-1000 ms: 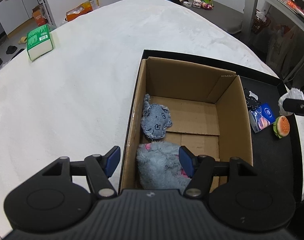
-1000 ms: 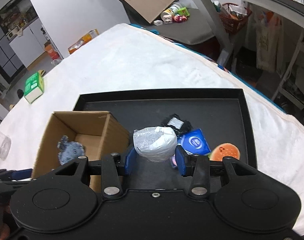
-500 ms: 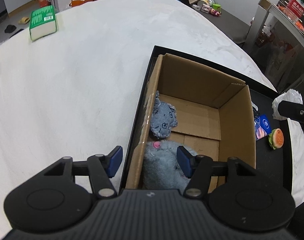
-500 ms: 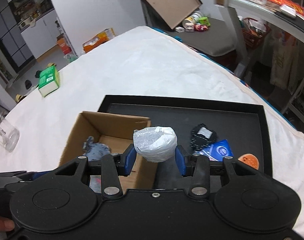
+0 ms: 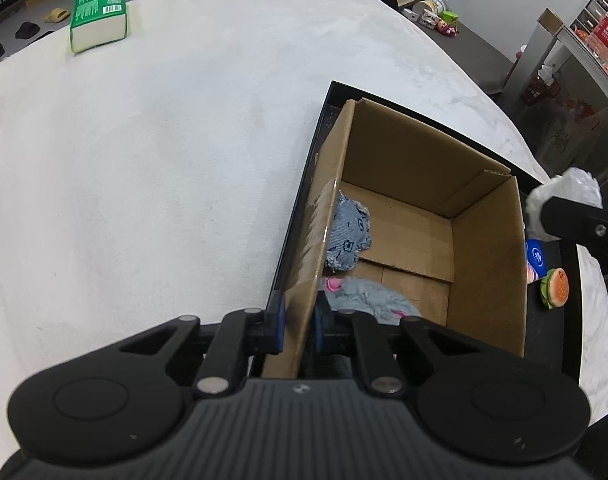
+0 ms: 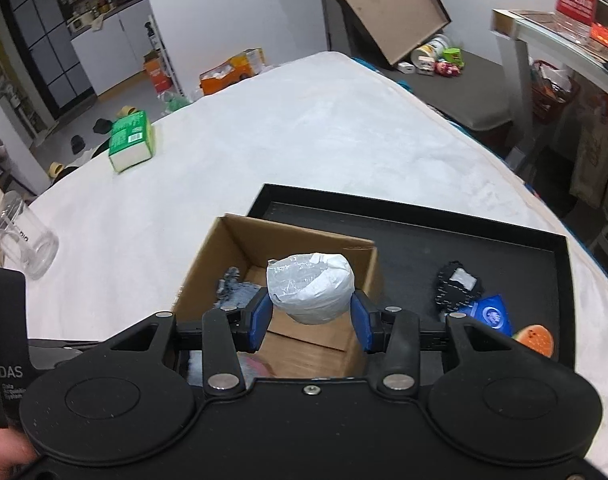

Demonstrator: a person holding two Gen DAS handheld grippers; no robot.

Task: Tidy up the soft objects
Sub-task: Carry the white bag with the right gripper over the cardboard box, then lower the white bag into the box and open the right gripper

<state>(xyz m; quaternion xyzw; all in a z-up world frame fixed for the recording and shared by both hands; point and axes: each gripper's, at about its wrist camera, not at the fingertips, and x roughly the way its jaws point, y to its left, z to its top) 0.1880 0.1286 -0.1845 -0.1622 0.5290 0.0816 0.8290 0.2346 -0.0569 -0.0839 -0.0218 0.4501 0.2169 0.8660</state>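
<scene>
Left gripper (image 5: pixel 295 322), lower centre of the left view, is now pinching the cardboard box (image 5: pixel 484 256) by its near-left wall; a second ago it was hanging open over the grey plush (image 5: pixel 368 298). Right gripper (image 6: pixel 311 317) is still clamping the white wrapped bundle (image 6: pixel 310 288), now moving over the box opening at frame centre. Box is steadied, so drop-in looks imminent.
</scene>
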